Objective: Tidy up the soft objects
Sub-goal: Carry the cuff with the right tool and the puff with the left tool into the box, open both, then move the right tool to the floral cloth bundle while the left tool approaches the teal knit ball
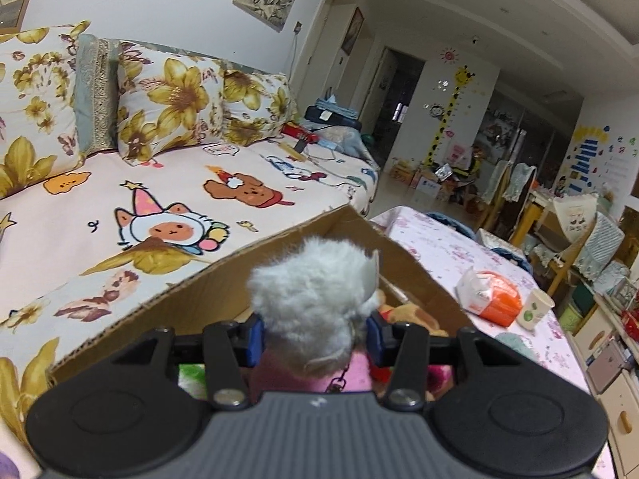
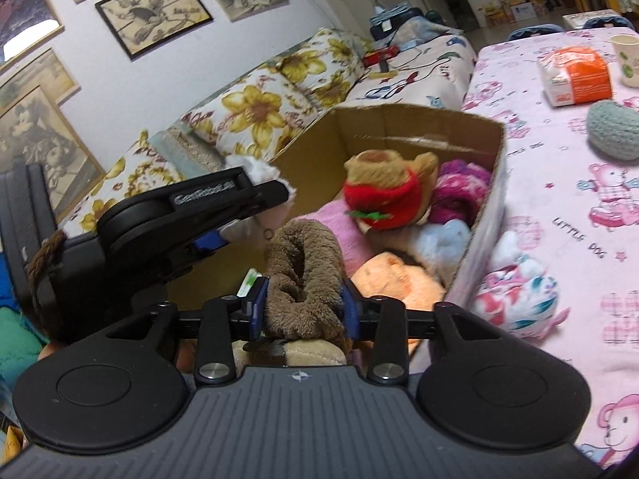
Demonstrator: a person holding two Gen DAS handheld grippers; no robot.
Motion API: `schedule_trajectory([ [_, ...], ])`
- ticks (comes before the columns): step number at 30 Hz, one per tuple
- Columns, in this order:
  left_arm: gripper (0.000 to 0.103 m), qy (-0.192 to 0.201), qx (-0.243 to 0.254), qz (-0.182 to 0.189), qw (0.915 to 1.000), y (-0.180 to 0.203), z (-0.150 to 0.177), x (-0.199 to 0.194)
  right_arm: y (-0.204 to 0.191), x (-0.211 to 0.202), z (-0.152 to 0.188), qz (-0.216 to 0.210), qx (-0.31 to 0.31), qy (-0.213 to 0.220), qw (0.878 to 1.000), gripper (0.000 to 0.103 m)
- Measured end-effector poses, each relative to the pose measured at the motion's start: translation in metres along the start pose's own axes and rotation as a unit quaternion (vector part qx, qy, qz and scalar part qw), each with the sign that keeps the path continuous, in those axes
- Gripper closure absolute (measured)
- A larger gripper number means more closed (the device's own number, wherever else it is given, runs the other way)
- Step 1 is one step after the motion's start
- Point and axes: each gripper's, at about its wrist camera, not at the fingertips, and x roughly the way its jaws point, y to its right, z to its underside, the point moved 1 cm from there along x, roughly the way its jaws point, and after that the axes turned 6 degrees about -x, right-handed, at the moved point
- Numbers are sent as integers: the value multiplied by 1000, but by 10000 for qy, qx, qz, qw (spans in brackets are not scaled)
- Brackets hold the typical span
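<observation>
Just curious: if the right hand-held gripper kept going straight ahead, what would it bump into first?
Probably the soft toys in the cardboard box, likely the red-and-tan plush; depth is unclear. The right hand-held gripper already holds a brown plush.

Even indoor light, fisheye-bent edges, mild blur

Left gripper clamps white plush; cardboard box beneath

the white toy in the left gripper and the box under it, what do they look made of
White toy: looks like long-pile synthetic plush, going by its fluffy, matte fibres. Box: corrugated cardboard, plain brown and unglossed; its flap's torn edge shows fluting.
</observation>
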Motion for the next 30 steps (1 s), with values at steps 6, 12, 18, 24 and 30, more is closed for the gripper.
schedule_trajectory([
  [6,32,123,27,-76,9999,1,-1,-4,-5,-14,1,16,-237,78,9997,10],
  [12,27,245,197,75,9995,9,1,-7,1,-46,0,383,-512,514,9966,5],
  [18,20,339,400,239,9983,20,4,-10,17,-65,-2,700,-468,748,9936,4],
  [24,15,362,677,383,9963,34,11,-12,31,-71,1,930,-389,777,9919,3],
  [30,7,436,936,519,9933,47,20,-15,40,-71,2,1255,-362,807,9881,0],
])
